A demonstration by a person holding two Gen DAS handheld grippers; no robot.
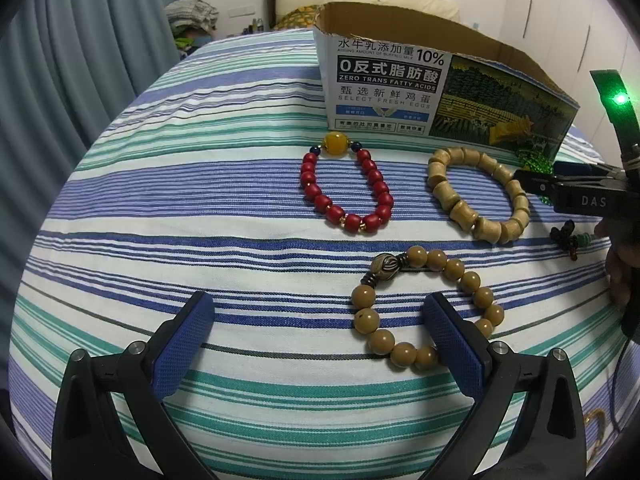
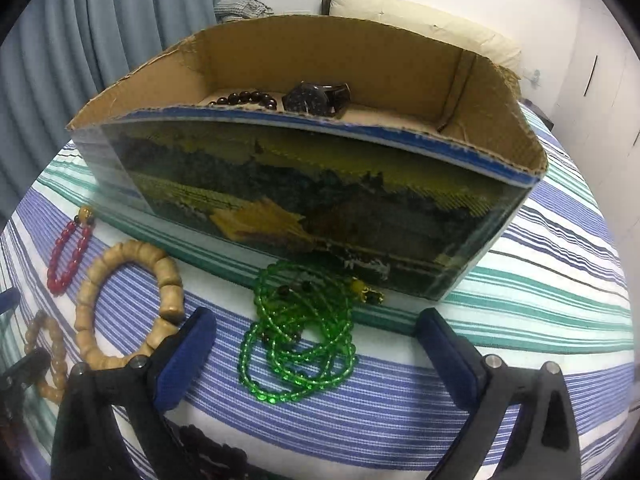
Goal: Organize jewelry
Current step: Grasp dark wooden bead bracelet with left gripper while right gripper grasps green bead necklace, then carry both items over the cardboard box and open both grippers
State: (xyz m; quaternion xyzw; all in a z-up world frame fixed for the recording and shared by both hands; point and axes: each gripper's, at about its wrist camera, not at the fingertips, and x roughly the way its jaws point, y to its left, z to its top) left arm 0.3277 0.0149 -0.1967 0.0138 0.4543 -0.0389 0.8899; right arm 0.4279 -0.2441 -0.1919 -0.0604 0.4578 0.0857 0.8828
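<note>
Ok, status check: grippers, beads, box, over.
Both grippers open, empty: left gripper near brown bead bracelet, right gripper framing green bead strand. Box holds watch, dark beads. Nothing blocking.

Left gripper (image 1: 318,316): black plastic arms, 2 fingers (image 1: 186,344) faced with dark blue textured pads, silver round screw heads at the pivots, 2 per side. Right gripper (image 2: 316,334): same build, black frame, blue knurled pads, matching silver screws. Seen from left wrist view, right unit's side carries white "DAS" lettering on black, a green strip with a lit green LED (image 1: 620,99), thin dark cable below, and a bit of bare skin of the right hand (image 1: 616,268) at the frame edge.
</note>
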